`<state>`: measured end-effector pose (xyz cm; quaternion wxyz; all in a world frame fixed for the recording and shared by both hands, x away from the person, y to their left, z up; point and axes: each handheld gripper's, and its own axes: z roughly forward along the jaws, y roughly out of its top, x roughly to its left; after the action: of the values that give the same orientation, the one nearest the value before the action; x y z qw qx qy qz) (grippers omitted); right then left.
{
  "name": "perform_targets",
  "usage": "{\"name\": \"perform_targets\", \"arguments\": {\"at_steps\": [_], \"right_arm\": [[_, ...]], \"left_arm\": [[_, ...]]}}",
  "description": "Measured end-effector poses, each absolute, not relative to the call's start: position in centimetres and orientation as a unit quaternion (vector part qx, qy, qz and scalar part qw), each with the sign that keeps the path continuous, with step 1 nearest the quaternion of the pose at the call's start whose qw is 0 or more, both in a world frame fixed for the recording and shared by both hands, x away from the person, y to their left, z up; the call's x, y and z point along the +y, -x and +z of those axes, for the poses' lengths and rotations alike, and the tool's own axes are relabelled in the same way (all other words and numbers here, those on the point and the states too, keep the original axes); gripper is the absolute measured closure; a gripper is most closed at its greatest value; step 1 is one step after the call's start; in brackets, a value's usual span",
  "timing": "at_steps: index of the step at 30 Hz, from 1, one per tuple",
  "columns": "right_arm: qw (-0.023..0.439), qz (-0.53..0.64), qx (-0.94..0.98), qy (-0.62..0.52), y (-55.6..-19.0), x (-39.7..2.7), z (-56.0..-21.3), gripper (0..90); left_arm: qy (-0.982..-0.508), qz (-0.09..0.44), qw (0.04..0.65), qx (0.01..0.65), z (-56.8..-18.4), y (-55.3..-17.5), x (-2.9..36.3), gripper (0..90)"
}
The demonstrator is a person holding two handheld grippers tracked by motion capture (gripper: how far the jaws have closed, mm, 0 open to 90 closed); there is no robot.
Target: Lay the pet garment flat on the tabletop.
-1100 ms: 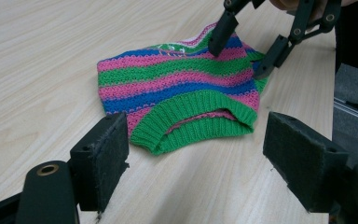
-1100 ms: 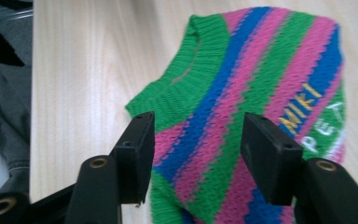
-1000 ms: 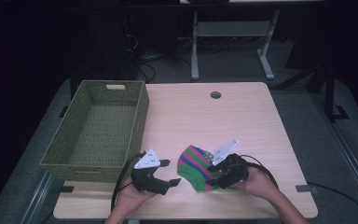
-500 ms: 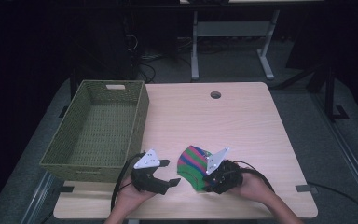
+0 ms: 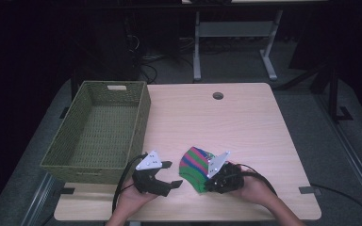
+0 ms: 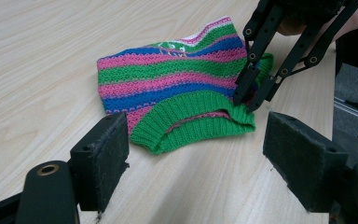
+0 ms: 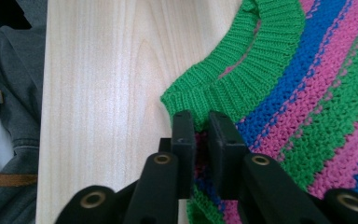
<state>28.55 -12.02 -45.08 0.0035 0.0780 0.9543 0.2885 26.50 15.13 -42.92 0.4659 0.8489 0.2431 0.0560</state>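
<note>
From the high view, a striped knitted hat [image 5: 195,167] lies on the table [image 5: 245,127] near its front edge, between the left claw [image 5: 172,181] and the right claw [image 5: 207,181]; a woven basket [image 5: 75,157] stands to the left. In the left gripper view, the left claw's jaws stand wide apart, released, with the hat [image 6: 168,88] ahead of them. In the right gripper view, the right claw [image 7: 201,126] has just been closing and pinches the hat's green ribbed cuff [image 7: 233,79].
</note>
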Motion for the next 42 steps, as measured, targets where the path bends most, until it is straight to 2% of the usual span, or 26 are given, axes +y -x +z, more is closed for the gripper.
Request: {"name": "perform_targets", "arguments": {"at_steps": [12, 22, 34, 42], "right_arm": [[-0.003, 0.295, 0.952, -0.085, -28.7, -12.2, -44.8, 87.6], [-0.01, 0.321, 0.942, -0.095, -28.7, -13.2, -43.7, 87.7], [0.007, 0.344, 0.933, -0.107, -28.6, -15.5, -41.5, 87.6], [0.0, 0.357, 0.925, -0.127, -28.5, -16.6, -41.1, 87.6]], "left_arm": [[-0.85, 0.053, 0.464, 0.243, -42.9, -26.5, 15.2, 22.6], [-0.853, 0.052, 0.46, 0.241, -43.0, -26.5, 15.1, 23.2], [-0.86, 0.047, 0.452, 0.232, -43.2, -26.7, 14.5, 24.7], [-0.874, 0.042, 0.439, 0.203, -43.5, -26.7, 13.5, 29.5]]}}
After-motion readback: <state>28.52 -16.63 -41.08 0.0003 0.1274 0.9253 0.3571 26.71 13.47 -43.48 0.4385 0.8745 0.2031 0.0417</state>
